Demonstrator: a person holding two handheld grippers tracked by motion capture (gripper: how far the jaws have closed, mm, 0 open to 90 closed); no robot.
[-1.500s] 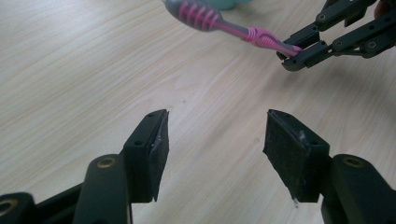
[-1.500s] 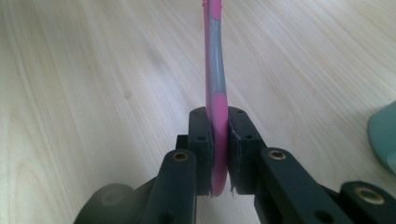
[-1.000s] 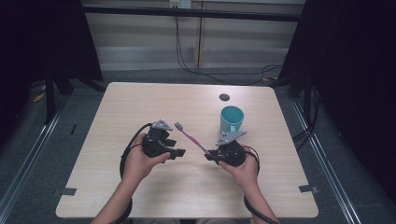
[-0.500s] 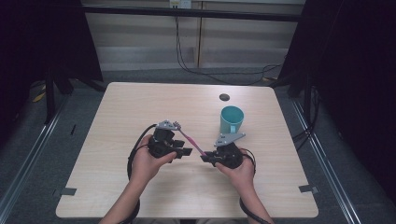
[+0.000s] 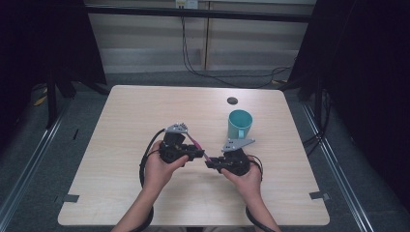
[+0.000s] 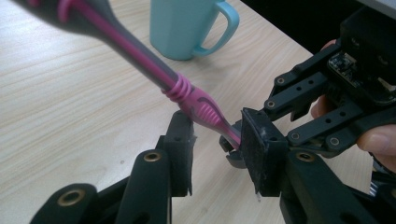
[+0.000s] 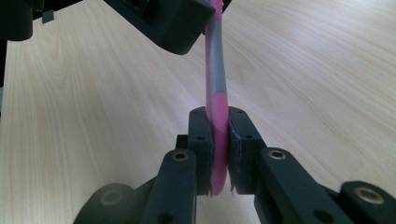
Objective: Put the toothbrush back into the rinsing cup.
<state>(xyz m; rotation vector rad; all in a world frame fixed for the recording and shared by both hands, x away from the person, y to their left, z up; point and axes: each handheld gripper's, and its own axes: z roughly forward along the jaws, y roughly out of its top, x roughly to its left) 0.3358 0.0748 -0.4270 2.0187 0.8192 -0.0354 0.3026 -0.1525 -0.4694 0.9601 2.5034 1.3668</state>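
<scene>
A pink and grey toothbrush (image 5: pixel 196 144) hangs slanted above the table between both grippers. My right gripper (image 5: pixel 211 164) is shut on the lower end of its handle (image 7: pixel 216 140), seen clamped between the jaws in the right gripper view. My left gripper (image 5: pixel 197 154) is open, its jaws standing on either side of the handle (image 6: pixel 201 105) without pressing it. The brush's upper part (image 6: pixel 116 37) runs up and away past the left gripper (image 6: pixel 219 156). A teal mug (image 5: pixel 240 124) stands upright just beyond the right gripper; in the left gripper view the mug (image 6: pixel 182 25) sits behind the brush.
A small dark round disc (image 5: pixel 232 101) lies near the table's far edge. The light wooden table (image 5: pixel 125 121) has bare room to the left and front. Cables trail from both grippers toward the person. Dark frames and floor rails flank the table.
The left gripper has moved right and closed in on the toothbrush, so its open jaws now straddle the handle. The right gripper shifted slightly left, still clamping the brush.
</scene>
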